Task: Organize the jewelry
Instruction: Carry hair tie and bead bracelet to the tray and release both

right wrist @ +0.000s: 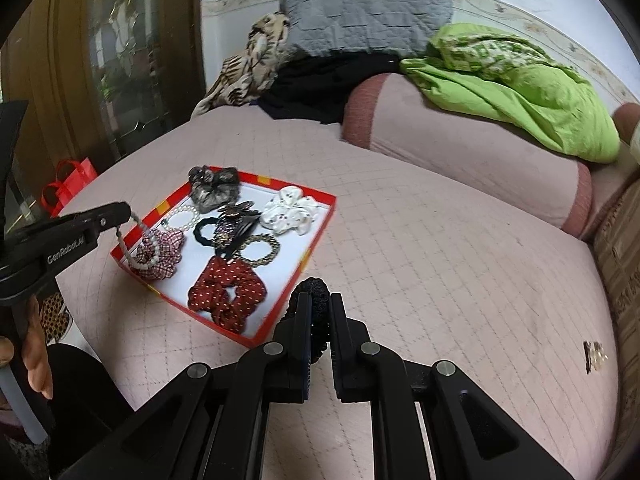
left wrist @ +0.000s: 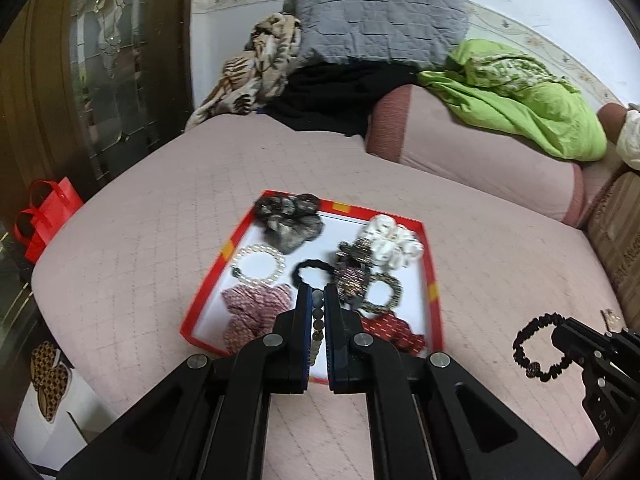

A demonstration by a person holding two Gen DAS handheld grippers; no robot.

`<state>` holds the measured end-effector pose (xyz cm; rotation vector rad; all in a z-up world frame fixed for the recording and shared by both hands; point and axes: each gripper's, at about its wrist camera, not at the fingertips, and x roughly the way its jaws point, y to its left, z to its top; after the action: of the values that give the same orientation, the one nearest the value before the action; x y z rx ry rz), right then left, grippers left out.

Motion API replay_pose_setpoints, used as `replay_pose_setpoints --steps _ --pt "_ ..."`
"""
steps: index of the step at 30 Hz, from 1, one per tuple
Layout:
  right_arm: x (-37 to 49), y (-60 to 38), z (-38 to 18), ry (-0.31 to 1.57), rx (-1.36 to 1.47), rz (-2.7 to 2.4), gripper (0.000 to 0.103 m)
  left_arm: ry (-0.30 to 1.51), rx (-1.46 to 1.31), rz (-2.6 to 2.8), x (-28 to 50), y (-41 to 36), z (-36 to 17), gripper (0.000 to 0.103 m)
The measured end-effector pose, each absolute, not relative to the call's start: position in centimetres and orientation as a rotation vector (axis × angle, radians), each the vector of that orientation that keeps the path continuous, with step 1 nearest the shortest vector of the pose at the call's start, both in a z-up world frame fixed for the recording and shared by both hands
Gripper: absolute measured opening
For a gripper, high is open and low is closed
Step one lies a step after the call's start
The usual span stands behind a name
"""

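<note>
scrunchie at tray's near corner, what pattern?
Dark red scrunchie with small pale dots; clearest in right wrist view.

The tray [left wrist: 431,280] lies on the bed [left wrist: 140,240], directly ahead of the left gripper [left wrist: 318,300]; pillow [left wrist: 380,20] far behind.

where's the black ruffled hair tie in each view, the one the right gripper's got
Left wrist view: the black ruffled hair tie hangs at the lower right, off the tip of the right gripper, above the pink cover.
Right wrist view: it sits at bottom centre, pinched in the right gripper.
Shared landmark: the red tray, left of the tie in both.
</note>
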<state>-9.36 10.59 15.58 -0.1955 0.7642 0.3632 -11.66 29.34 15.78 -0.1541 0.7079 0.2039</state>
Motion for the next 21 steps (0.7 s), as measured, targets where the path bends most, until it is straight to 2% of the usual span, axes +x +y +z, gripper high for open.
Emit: replay_pose_setpoints --steps 15,21 --pt "-2.0 16.6 14.6 0.781 -0.197 0.38 0.009 0.727 -0.105 0.227 -1.5 32.3 14.0 0.005" --pt "1.5 18.0 13.0 0.822 -0.174 0.379 0.009 0.776 -0.188 0.22 1.2 35.3 11.6 0.005"
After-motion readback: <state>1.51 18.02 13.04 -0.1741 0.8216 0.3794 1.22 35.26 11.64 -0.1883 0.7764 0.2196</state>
